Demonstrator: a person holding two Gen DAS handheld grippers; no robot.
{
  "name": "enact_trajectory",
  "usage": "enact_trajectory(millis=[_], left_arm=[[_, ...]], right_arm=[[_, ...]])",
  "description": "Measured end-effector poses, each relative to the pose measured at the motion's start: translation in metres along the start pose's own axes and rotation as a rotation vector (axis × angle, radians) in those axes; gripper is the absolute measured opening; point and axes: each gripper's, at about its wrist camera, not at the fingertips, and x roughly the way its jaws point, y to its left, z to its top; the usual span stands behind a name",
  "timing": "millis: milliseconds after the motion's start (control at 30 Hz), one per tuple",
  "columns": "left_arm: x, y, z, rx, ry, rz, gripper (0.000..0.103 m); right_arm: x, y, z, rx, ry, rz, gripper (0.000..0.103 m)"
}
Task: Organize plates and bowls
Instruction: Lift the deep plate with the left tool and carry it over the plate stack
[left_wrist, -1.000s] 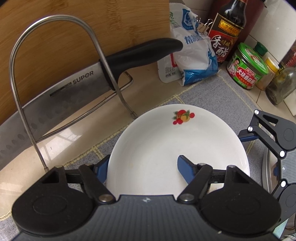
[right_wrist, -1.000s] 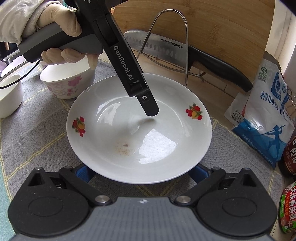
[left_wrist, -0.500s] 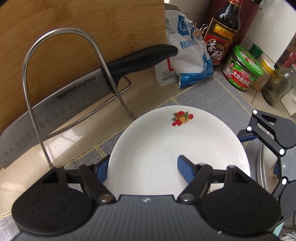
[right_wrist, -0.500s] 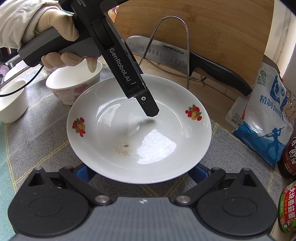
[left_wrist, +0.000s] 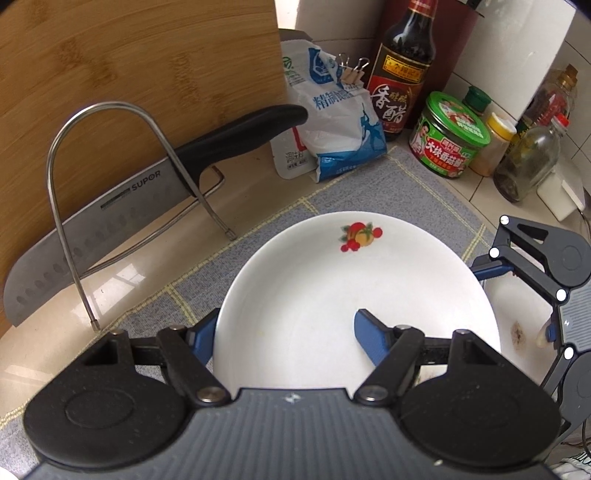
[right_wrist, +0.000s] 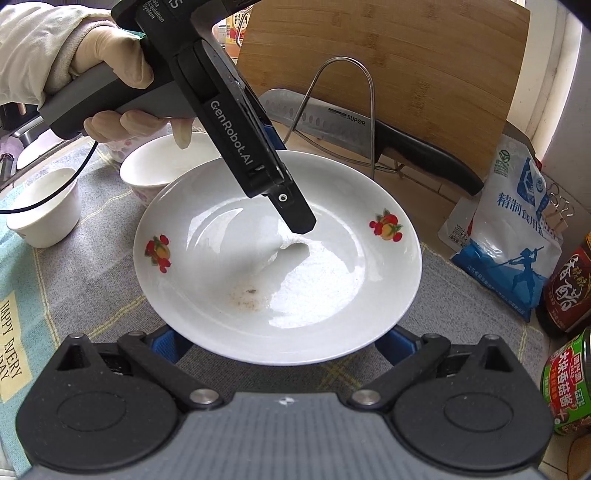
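Left gripper (left_wrist: 291, 332) clamped on plate (left_wrist: 332, 288) rim; right gripper (right_wrist: 280, 343) state unclear. "SUPOR" on knife (left_wrist: 110, 218), "GenRobot.AI" on gripper body.

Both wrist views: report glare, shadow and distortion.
Left wrist view: fisheye bends the cutting board edge; window glare on the counter. Right wrist view: bright sheen on the plate, left gripper casts a shadow there; corners vignette black.
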Motion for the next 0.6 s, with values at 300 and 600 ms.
enact_trajectory(millis=[300, 600], left_arm=[[-0.014, -0.031, -0.006, 0.034, -0.019, -0.011, 0.075], [-0.027, -0.068, -0.014, 0.064, -0.035, -0.019, 0.075]], right_arm=[[-0.028, 0.013, -0.014, 0.021, -0.012, -0.020, 0.103], [-0.061, 0.027, -0.036, 0.045, -0.025, -0.040, 0.103]])
